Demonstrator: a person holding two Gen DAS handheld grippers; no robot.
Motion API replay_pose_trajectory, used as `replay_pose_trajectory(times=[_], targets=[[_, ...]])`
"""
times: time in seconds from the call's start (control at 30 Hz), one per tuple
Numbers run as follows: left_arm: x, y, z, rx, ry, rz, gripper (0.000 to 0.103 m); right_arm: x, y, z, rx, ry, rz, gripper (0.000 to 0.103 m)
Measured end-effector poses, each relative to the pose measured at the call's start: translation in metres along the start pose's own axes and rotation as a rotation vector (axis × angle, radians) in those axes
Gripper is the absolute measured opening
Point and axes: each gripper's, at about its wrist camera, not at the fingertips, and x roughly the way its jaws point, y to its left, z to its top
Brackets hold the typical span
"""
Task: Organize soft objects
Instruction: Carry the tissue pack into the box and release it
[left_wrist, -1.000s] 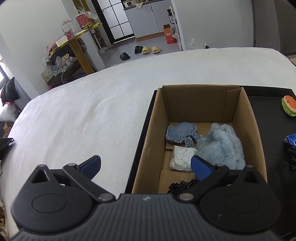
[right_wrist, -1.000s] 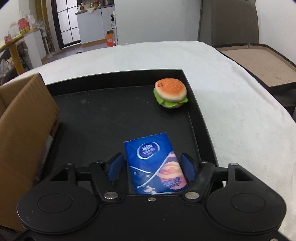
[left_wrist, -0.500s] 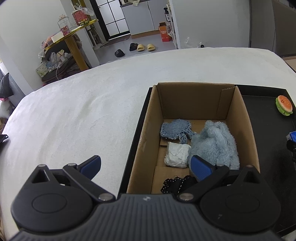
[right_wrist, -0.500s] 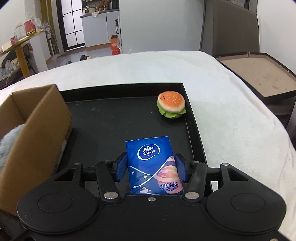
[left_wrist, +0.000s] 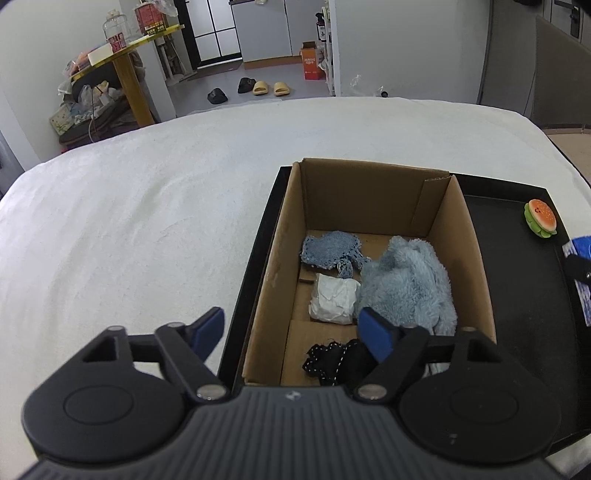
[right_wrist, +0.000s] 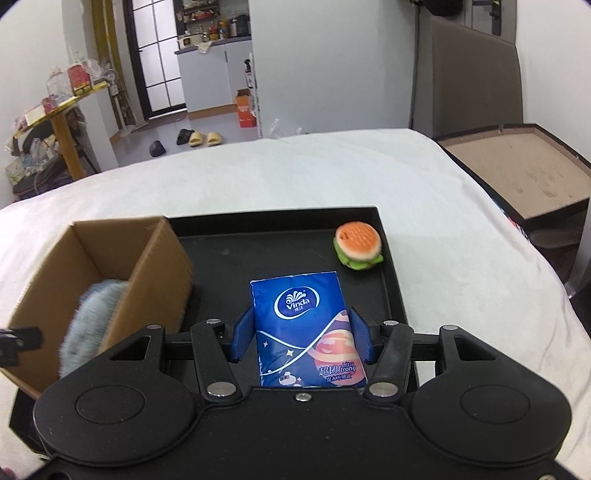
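While the right gripper (right_wrist: 301, 334) lifts, these lines give the state of play.

Change, right: the tissue pack (right_wrist: 304, 328) sat lower over the tray (right_wrist: 280, 236) a second ago; now it hangs clear above it, with more of the box (right_wrist: 159, 266) in view. The pads closed in on the pack at the start of that second and have kept that width since.

Change, left: the left gripper (left_wrist: 293, 330) has just narrowed its jaws; nothing lies between them.

Meaning: the pick looks done, and the carry to the box seems to be the step in hand.

Right fingers: part-way closed, blue pads (right_wrist: 243, 334) pinching the pack by its two long sides.

Left fingers: spread, empty, hovering over the box's near left wall, touching nothing that I can see.

Box contents: fluffy blue cloth (left_wrist: 406, 284), denim piece (left_wrist: 330, 253), white wad (left_wrist: 334, 299), black lace (left_wrist: 332, 362).

Left to sort: burger toy (right_wrist: 358, 245), at the tray's far right corner.

Risk: a soft pack may slip or buckle if squeezed unevenly.
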Motion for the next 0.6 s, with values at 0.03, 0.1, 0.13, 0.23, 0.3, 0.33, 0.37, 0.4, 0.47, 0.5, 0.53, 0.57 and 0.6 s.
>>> replay_pose_trajectory(times=[0.03,0.1,0.13,0.23,0.3,0.33,0.37,0.4,0.47,0.5,0.53,0.57,0.6], targets=[[0.000,0.001,0.000,-0.004,0.002,-0.002,0.070,-0.002,0.002,0.002,-0.007,-0.004,0.002,0.053],[0.002,0.004,0.000,-0.016,0.012,-0.018,0.063,-0.006,0.008,0.005,-0.020,-0.011,0.011,0.053],[0.004,0.006,-0.001,-0.024,0.021,-0.027,0.057,-0.008,0.012,0.006,-0.027,-0.013,0.016,0.053],[0.007,0.010,-0.002,-0.041,0.041,-0.040,0.046,-0.012,0.022,0.010,-0.050,-0.018,0.028,0.053],[0.007,0.012,-0.002,-0.053,0.041,-0.049,0.046,-0.014,0.029,0.012,-0.064,-0.020,0.037,0.053],[0.007,0.014,-0.002,-0.057,0.040,-0.054,0.046,-0.015,0.032,0.013,-0.072,-0.021,0.041,0.053],[0.008,0.014,-0.003,-0.059,0.041,-0.057,0.046,-0.016,0.036,0.014,-0.081,-0.021,0.045,0.053],[0.008,0.015,-0.003,-0.062,0.043,-0.061,0.046,-0.017,0.040,0.015,-0.090,-0.022,0.048,0.053],[0.010,0.018,-0.003,-0.073,0.049,-0.067,0.043,-0.020,0.048,0.017,-0.105,-0.028,0.058,0.053],[0.010,0.020,-0.003,-0.078,0.050,-0.067,0.039,-0.021,0.052,0.018,-0.111,-0.030,0.063,0.053],[0.011,0.022,-0.003,-0.087,0.051,-0.066,0.034,-0.021,0.057,0.019,-0.117,-0.030,0.068,0.053],[0.011,0.024,-0.003,-0.097,0.050,-0.064,0.031,-0.022,0.061,0.019,-0.123,-0.030,0.071,0.053],[0.011,0.027,-0.003,-0.113,0.045,-0.065,0.024,-0.022,0.066,0.020,-0.131,-0.029,0.075,0.053]])
